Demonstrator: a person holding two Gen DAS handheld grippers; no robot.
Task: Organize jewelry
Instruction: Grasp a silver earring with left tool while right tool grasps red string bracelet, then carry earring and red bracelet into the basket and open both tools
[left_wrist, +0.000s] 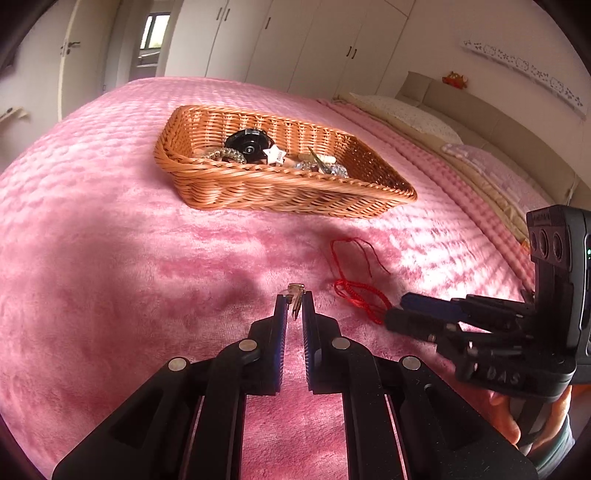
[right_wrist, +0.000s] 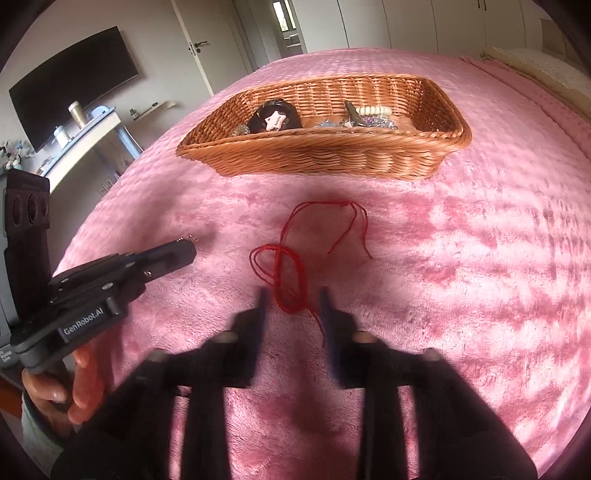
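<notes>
Left tool (left_wrist: 294, 301) pinches a small metal hair clip (left_wrist: 295, 295) at its fingertips, just above the pink bedspread (left_wrist: 110, 258); the fingers are nearly pressed together with only the clip between them. Right tool (right_wrist: 291, 306) is spread apart, its two fingers straddling the near end of the red string bracelet (right_wrist: 291, 269), though motion blur in the right wrist view makes it hard to tell whether the fingertips touch the cord yet.

The bracelet lies loose on the bed, a tangle of loops at the near end with thin tails running away toward the wicker basket (left_wrist: 280, 188). Its long axis runs roughly near to far, in line with the right tool's reach, so the near loops sit directly between those fingers. The left tool is just beside the cord, to its left, but already occupied.

The basket sits farther out on the bed, beyond both tools, and already holds a black round item (left_wrist: 248, 144), a white star charm (left_wrist: 275, 154), a coiled hair tie and some beaded pieces. Judging from this layout, the clip is probably headed forward into the basket, and the right tool is the nearer one for closing on the red cord, which looks thin and limp and could slip from a shallow pinch.
</notes>
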